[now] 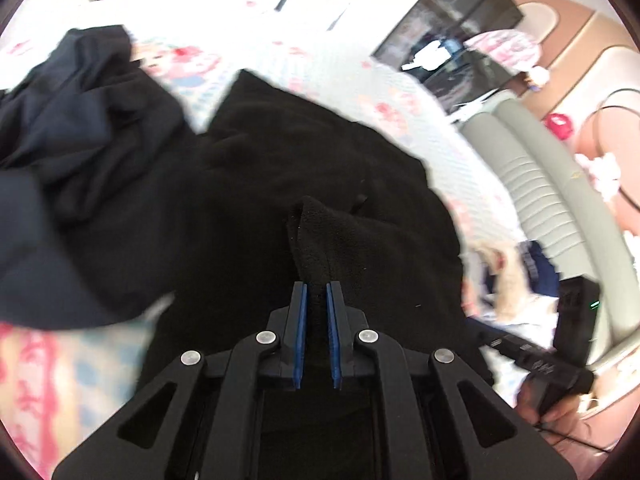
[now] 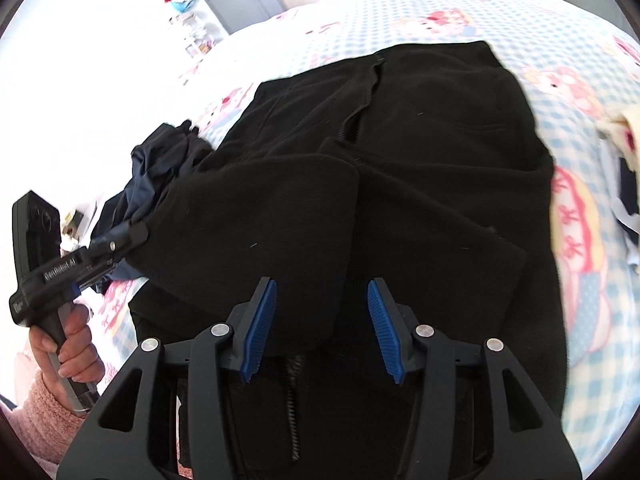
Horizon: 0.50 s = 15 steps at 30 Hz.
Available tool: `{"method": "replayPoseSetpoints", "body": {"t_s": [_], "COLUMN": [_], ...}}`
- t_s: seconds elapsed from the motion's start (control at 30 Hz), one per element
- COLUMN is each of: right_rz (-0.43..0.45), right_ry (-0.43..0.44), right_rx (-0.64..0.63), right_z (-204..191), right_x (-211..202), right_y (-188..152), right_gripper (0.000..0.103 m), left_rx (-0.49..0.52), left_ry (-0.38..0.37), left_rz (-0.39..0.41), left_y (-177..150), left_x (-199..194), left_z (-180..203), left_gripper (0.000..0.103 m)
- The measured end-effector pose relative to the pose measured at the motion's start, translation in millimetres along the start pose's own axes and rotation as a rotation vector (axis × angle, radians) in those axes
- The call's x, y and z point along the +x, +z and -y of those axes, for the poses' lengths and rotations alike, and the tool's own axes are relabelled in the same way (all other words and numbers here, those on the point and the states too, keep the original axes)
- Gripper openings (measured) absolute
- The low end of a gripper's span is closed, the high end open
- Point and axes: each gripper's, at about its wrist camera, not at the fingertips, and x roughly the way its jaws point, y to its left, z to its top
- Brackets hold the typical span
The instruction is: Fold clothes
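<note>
The left gripper (image 1: 317,292) pinches the soft, limp black fleece jacket (image 2: 420,140) at its edge; the right gripper (image 2: 322,292) hangs released above.

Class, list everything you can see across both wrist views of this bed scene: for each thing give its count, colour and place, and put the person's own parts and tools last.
Fleece jacket: one, black, with a zip, spread on the bed, a fold of it pinched in the left tongs.
Dark garment: one, navy, crumpled on the bed beside the jacket.
Bed cover: one, pale blue check with pink cartoon prints, under the clothes.
Cream cloth: one, at the bed's edge, partly out of view.
Headboard: one, grey, padded.
Left tongs: black with blue pads, shut on the jacket.
Right tongs: black with blue pads, open above the jacket.
Hand: one, pink fluffy sleeve, holding the left tool's handle.
</note>
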Motion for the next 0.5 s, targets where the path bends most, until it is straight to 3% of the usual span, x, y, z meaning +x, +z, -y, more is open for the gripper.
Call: {"method": "replayPoseSetpoints", "body": {"t_s": [0.07,0.2,0.27,0.33,0.37,0.4,0.5], "right_rz": [-0.034,-0.13,-0.127,-0.112,-0.104,-0.097,-0.081], "right_ry": [0.001,-0.085,-0.083,-0.06,-0.062,-0.064,-0.076], "right_rx": [-0.022,-0.05,-0.033,-0.011,-0.015,-0.019,-0.031], "right_z": [-8,-17,-16,-13,-13,-13,-13], "right_x": [9,37,36,32,30,29,26], "right_y": [-1,-9,-12,-12,-10,-9,-4], "right_gripper": [0.05,0.05,0.05,0.05,0.05,0.05,0.05], "left_rx": [-0.036,-0.035,-0.051,-0.05,-0.041,-0.031,-0.019], "left_ry": [0.001,0.114,0.089,0.028,-0.006,-0.035,-0.06], "left_rz": [-0.057,-0.097,-0.093,-0.069,-0.049,-0.038,-0.055], "left_y": [-6,-15,-13,-9,-7,-4,3], "left_x": [-6,-5,-11,-17,-20,-20,-1], "left_z": [-26,-51,-56,-55,-52,-49,-44], "left_gripper": [0.01,0.011,0.013,0.031,0.049,0.054,0.056]}}
